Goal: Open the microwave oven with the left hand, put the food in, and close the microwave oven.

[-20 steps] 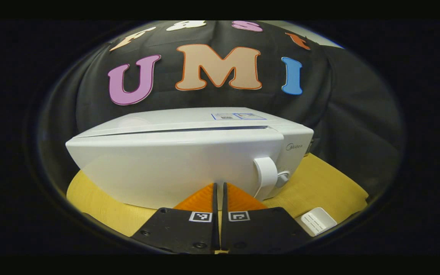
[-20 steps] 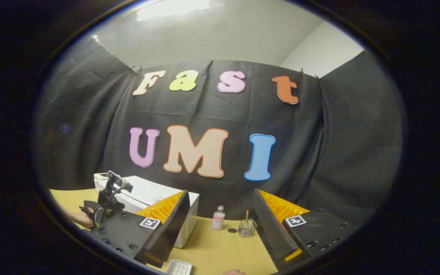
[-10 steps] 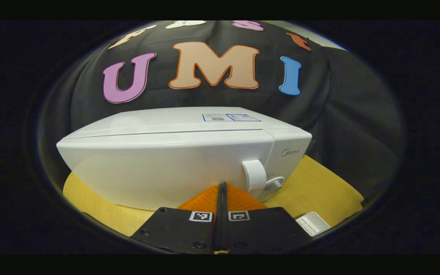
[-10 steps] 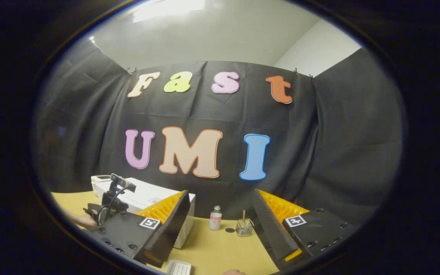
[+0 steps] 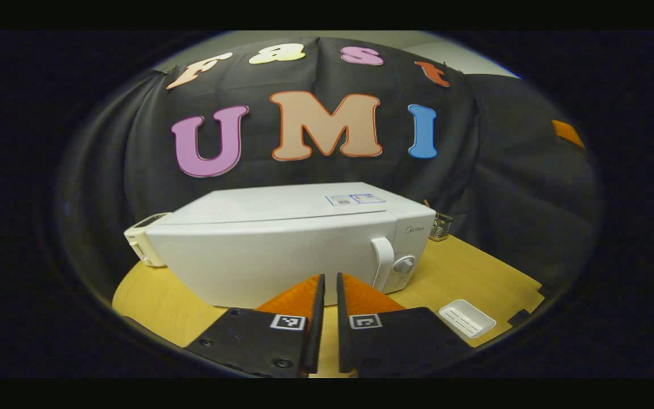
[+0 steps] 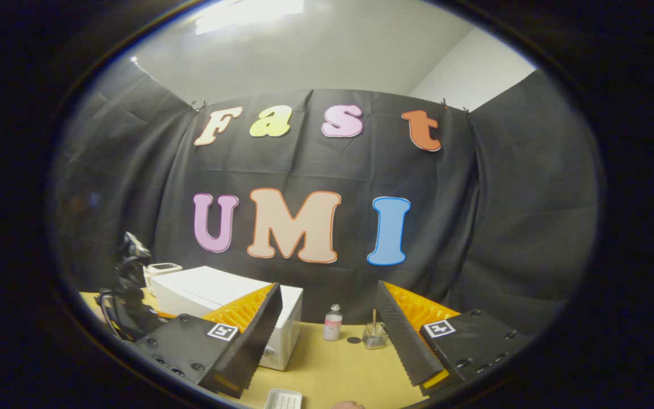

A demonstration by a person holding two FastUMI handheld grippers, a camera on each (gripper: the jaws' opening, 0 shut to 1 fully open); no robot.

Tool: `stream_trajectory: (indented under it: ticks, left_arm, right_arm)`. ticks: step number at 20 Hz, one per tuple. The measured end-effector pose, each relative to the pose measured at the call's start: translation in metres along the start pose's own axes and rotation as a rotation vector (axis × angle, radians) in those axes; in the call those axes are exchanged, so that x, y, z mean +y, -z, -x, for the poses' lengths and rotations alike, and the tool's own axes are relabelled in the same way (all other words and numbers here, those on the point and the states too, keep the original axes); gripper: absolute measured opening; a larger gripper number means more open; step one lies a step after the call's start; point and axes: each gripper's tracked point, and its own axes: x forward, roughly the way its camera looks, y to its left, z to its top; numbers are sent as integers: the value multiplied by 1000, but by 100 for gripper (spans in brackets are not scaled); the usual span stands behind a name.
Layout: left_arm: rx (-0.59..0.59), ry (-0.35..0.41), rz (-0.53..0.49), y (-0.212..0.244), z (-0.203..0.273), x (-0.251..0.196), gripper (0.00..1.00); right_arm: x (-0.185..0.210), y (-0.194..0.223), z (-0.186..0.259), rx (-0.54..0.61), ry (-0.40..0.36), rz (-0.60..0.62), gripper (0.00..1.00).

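The white microwave (image 5: 281, 244) stands on the yellow table (image 5: 474, 267) with its door closed flat. Its curved handle (image 5: 382, 261) and a round knob (image 5: 403, 265) sit at the door's right end. My left gripper (image 5: 327, 276) hovers a short way in front of the door, left of the handle, its fingers nearly together with a thin slit and nothing between them. In the right gripper view the microwave (image 6: 202, 284) lies low on the left. My right gripper (image 6: 328, 287) is held high and wide open, holding nothing.
A small white ribbed dish (image 5: 466, 318) lies on the table right of the microwave, near the front edge. A small bottle (image 6: 333, 322) and a glass with a stick (image 6: 373, 336) stand by the back wall. A white device (image 5: 144, 238) sits behind the microwave's left end.
The microwave door went from slightly ajar to closed. My left gripper has since drawn back from it and its fingers parted a sliver. The right gripper barely moved.
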Motion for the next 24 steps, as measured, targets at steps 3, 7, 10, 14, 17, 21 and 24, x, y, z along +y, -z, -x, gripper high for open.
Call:
stream_trajectory:
  ticks: [3, 7, 10, 14, 17, 21, 24]
  left_arm:
    - [-46, -49, -98, -15, 36, 26, 50]
    - [-76, -67, -69, -32, 77, 50, 98]
    - [-123, -73, -7, -60, 114, 69, 98]
    - [-253, -151, 38, -107, 165, 107, 97]
    - [-312, -140, 82, -125, 193, 110, 98]
    - [-345, -167, 46, -132, 211, 117, 97]
    - [-363, -164, 14, -140, 220, 112, 96]
  right_arm:
    - [18, 1, 1, 11, -8, -15, 96]
    - [47, -6, 4, 7, -22, -22, 96]
    - [71, -8, 13, 3, -35, -24, 100]
    - [96, -11, 26, -3, -36, 1, 96]
    - [111, -20, 34, -11, -21, -8, 96]
    - [118, -37, 43, -39, -4, -43, 96]
    - [121, -37, 48, -31, 5, -49, 96]
